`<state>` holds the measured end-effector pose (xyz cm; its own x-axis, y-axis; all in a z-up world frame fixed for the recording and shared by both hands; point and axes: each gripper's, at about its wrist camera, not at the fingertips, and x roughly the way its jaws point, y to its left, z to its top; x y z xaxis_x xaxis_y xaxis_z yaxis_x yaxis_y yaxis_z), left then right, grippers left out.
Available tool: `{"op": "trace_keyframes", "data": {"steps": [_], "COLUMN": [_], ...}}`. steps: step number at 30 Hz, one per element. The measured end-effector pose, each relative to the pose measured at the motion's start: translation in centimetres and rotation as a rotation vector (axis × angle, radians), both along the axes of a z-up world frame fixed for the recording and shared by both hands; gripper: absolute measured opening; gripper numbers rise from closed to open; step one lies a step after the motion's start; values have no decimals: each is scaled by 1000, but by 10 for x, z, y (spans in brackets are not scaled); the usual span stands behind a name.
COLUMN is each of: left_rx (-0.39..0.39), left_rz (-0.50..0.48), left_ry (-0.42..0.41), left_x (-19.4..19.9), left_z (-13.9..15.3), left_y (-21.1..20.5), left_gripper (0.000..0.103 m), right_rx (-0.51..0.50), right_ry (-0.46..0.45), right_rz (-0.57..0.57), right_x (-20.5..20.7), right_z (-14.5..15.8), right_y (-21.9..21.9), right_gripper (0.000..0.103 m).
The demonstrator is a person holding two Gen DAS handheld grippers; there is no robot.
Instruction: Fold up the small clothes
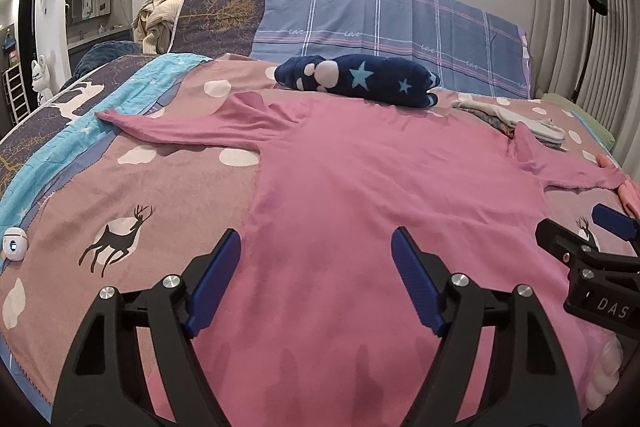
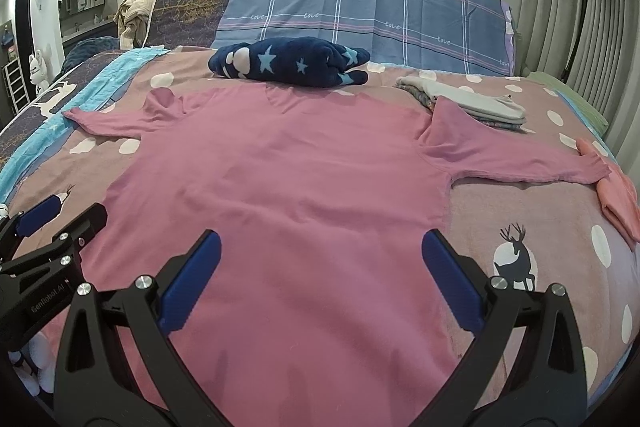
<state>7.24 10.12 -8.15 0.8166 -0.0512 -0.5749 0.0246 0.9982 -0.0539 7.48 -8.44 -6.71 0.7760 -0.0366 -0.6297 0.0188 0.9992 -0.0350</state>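
Your left gripper point(image 1: 316, 247) and right gripper point(image 2: 322, 247) both hover jaws wide, gripping nothing, over the pink long-sleeved knit top point(image 2: 280, 187) spread flat on the bed point(image 2: 540, 211).

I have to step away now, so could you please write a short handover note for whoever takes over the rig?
Left tool: open, empty, over the near hem of the pink long-sleeved top.
Right tool: open, empty, over the same hem.
Top lies flat on the bed cover, both sleeves spread out.
Done: folded clothes stack and navy star garment sit beyond the top.
Left: fold the pink top; no fold made yet.
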Motion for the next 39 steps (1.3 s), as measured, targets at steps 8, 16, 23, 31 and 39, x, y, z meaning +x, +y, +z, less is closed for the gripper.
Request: {"op": "trace_keyframes", "data": {"steps": [8, 16, 23, 31, 39], "left_rx": [-26, -100, -260, -456, -442], "left_rz": [10, 90, 310, 475, 658], "left_ry": [25, 114, 156, 192, 202], "left_x": [14, 44, 87, 171, 259], "left_z": [-3, -3, -10, -27, -52], "left_y": [10, 58, 169, 273, 322], "left_gripper": [79, 79, 77, 61, 61], "right_rx": [-18, 25, 67, 22, -38], "right_ry": [11, 3, 28, 80, 108], "right_rz": [6, -1, -74, -96, -51], "right_x": [10, 24, 45, 78, 110], "right_z": [-6, 1, -3, -18, -31], "right_y": [0, -28, -80, -89, -73], "right_gripper": [101, 92, 46, 55, 62]}}
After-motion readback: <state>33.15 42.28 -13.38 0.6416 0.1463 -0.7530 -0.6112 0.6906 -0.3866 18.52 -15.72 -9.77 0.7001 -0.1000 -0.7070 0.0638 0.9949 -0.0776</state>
